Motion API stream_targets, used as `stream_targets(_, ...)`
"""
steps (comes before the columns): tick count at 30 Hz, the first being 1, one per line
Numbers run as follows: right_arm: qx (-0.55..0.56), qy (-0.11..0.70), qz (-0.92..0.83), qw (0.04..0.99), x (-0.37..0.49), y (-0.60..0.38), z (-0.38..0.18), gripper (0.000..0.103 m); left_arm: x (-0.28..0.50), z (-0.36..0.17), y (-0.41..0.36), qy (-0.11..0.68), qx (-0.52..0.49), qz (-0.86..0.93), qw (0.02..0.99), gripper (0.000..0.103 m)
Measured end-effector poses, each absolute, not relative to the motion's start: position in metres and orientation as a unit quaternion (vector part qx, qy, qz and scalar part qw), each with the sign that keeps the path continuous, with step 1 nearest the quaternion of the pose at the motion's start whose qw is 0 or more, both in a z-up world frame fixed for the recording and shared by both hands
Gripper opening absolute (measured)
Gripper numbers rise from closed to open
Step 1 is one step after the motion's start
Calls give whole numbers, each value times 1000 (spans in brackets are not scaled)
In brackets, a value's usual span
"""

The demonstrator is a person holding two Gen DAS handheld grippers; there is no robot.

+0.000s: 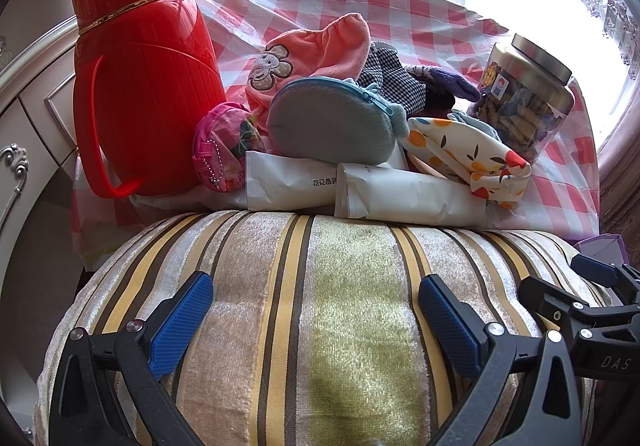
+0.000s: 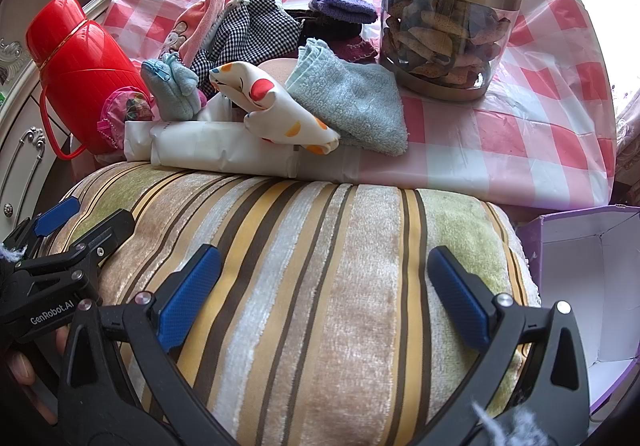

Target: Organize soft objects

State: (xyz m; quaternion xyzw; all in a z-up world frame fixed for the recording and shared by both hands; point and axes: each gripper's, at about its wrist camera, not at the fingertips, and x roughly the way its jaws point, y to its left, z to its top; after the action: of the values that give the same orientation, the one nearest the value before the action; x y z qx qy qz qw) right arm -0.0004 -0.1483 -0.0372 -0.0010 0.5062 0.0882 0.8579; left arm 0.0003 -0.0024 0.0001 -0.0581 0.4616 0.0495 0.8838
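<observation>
Beneath both tongs a plump striped velvet cushion (image 1: 320, 326) is seen, its near edge cut off. The left tongs (image 1: 316, 318) and right tongs (image 2: 324, 294) are spread wide over it, pads apart. Beyond them, white packets (image 2: 224, 154) are half buried under a terry cloth (image 2: 352, 106) and pouches on the checked bench (image 2: 500, 142).

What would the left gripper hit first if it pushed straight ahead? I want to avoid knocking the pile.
Probably the striped cushion itself: the left gripper has its jaws open around it, seemingly touching. Just past the cushion's far edge lie the white packets, though depth is hard to judge.
</observation>
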Motion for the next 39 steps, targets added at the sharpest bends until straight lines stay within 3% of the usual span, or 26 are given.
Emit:
stream_targets(20, 7, 501, 92, 861, -4, -152, -35, 103, -14, 12, 13, 432, -113, 32, 894, 103)
stream_targets(25, 8, 514, 115, 850, -1, -155, -34, 103, -12, 20, 35, 412, -163, 49, 895, 92)
stream_targets(30, 6, 523, 125, 843, 1, -155, -33, 103, 3, 15, 71, 415, -235, 77, 876, 70)
stream_targets(39, -5, 503, 152, 851, 4, -150, -17, 103, 51, -5, 103, 435, -300, 106, 843, 58)
